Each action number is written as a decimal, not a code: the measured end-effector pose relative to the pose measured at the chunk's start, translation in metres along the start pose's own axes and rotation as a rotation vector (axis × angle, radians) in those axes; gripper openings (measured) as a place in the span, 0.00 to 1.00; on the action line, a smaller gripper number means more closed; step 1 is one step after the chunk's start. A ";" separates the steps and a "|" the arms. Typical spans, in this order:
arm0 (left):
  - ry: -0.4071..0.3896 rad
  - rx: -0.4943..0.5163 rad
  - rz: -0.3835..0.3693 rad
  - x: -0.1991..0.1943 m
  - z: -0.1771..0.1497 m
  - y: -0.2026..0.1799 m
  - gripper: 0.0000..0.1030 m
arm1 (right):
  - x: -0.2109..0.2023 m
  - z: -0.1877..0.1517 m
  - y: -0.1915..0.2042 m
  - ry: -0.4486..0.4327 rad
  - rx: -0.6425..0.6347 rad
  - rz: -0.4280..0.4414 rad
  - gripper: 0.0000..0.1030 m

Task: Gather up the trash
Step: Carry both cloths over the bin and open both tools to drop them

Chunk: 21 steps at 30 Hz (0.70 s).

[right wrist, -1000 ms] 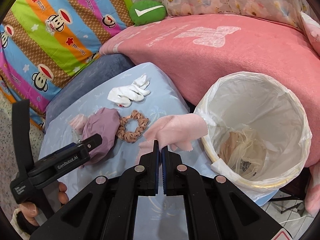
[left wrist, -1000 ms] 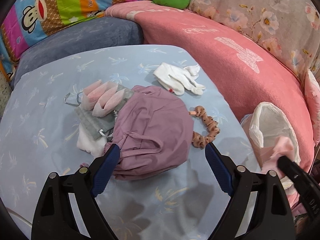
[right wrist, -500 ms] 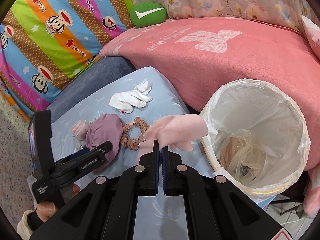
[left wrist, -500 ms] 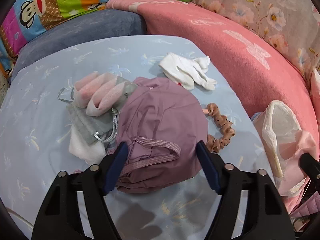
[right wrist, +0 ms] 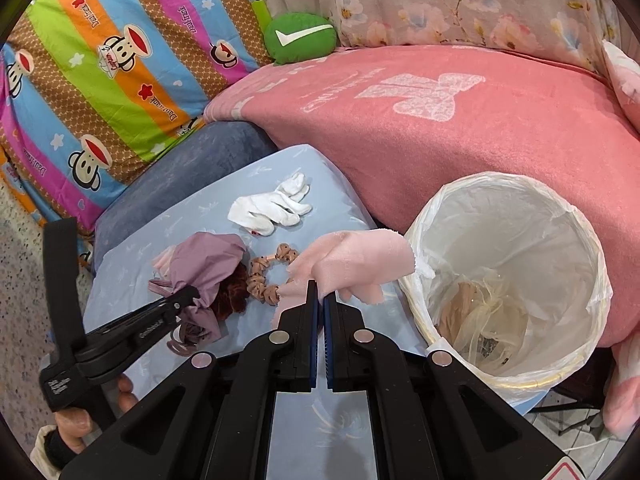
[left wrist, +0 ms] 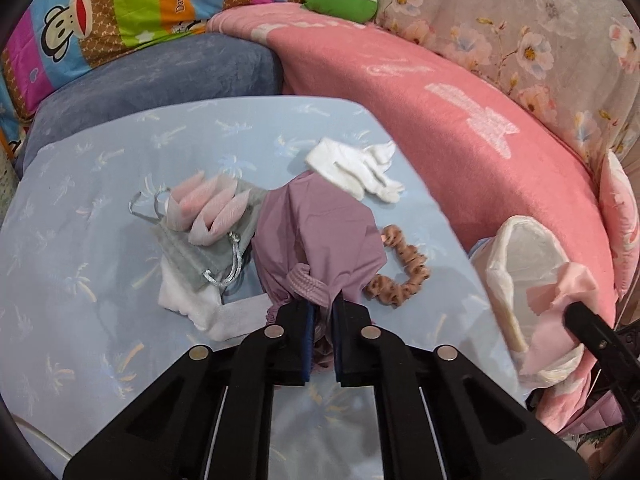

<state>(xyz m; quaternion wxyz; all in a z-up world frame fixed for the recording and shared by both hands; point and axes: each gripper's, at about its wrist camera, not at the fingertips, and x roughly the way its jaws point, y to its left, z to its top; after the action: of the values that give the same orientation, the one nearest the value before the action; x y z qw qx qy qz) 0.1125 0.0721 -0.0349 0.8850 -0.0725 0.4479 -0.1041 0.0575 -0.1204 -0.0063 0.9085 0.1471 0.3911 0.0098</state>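
Both fingers pinching: left gripper (left wrist: 322,306) purple cap (left wrist: 316,232), right gripper (right wrist: 320,300) pink cloth (right wrist: 352,260); scrunchie (left wrist: 400,272) beside.

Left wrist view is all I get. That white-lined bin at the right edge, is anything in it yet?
Observer: Yes. The right wrist view looks into the trash bin: crumpled clear plastic lies at the bottom.
Operator: Is anything hiding under the purple cloth?
Observer: Yes. Below the purple cloth, pinched in the left gripper, a dark red fuzzy thing shows.
Operator: What holds that pink rag?
Observer: The right gripper is shut on the pink cloth, just beside the bin's rim.
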 end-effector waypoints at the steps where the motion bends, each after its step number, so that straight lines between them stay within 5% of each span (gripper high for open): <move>1: -0.008 0.004 -0.006 -0.005 0.002 -0.003 0.07 | -0.004 0.001 -0.001 -0.008 0.001 0.000 0.02; 12: -0.081 0.130 -0.133 -0.047 0.012 -0.072 0.07 | -0.048 0.014 -0.031 -0.102 0.043 -0.025 0.02; 21: -0.059 0.250 -0.233 -0.040 0.009 -0.139 0.07 | -0.080 0.018 -0.090 -0.167 0.123 -0.095 0.02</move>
<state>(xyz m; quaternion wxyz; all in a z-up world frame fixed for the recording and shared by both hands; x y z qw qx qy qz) 0.0803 -0.0522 0.0327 0.8818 -0.0165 0.3940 -0.2588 0.0066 -0.2215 0.0374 0.9266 0.1841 0.3204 -0.0696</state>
